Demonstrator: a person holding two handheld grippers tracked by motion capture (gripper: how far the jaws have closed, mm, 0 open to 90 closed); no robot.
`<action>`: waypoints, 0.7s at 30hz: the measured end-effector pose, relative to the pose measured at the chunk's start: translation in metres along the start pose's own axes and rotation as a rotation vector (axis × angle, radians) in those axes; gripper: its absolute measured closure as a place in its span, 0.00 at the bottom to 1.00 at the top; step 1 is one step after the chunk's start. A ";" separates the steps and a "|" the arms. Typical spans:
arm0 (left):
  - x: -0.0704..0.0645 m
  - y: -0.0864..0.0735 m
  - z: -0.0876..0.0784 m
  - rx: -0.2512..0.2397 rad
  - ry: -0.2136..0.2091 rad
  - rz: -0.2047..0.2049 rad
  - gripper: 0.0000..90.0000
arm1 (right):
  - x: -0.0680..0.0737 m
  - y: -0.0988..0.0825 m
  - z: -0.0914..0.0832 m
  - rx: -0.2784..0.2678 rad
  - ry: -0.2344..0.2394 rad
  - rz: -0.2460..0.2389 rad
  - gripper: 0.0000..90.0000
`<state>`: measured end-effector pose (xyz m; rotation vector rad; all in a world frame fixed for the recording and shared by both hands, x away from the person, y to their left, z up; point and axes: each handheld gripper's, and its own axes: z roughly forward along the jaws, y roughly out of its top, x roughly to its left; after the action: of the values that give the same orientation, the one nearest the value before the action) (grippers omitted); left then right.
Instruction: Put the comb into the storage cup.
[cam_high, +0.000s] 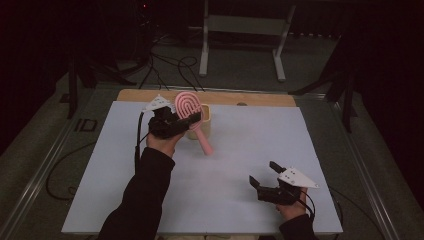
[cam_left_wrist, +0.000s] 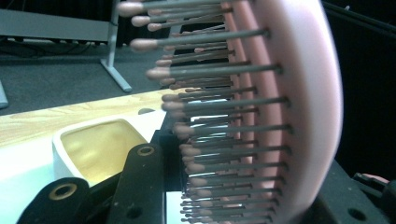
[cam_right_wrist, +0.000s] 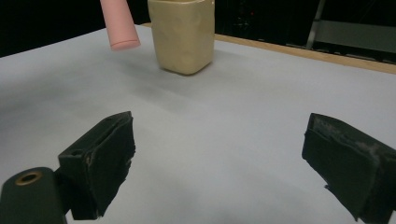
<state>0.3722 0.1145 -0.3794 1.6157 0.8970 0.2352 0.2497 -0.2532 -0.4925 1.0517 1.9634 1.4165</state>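
Looking from the left of the white tabletop (cam_high: 200, 200), we see our left gripper (cam_high: 184, 120) clamped on the head of a pink plastic hairbrush with looped ribs and thin bristles (cam_high: 189, 107), held above the table with its handle slanting down toward us. Just behind the brush stands a cream-coloured squarish plastic cup (cam_right_wrist: 183, 35), upright near the far wooden edge. Well apart at the near right, our right gripper (cam_high: 264, 174) rests low over bare table, jaws spread wide around nothing.

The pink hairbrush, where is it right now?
The pink hairbrush is held up in the left gripper at the table's far left in the high view, just in front of the cream cup.
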 end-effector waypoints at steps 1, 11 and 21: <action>0.000 0.000 0.000 -0.002 0.001 -0.001 0.70 | 0.000 0.000 0.000 0.000 0.001 0.001 0.10; 0.005 0.006 -0.001 -0.013 0.012 -0.006 0.70 | 0.000 0.000 0.001 0.006 -0.002 -0.001 0.10; 0.010 0.014 0.000 -0.012 0.036 0.016 0.70 | 0.000 -0.001 0.001 0.009 0.000 -0.007 0.10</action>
<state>0.3846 0.1211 -0.3703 1.6126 0.9087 0.2804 0.2503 -0.2523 -0.4935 1.0473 1.9733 1.4049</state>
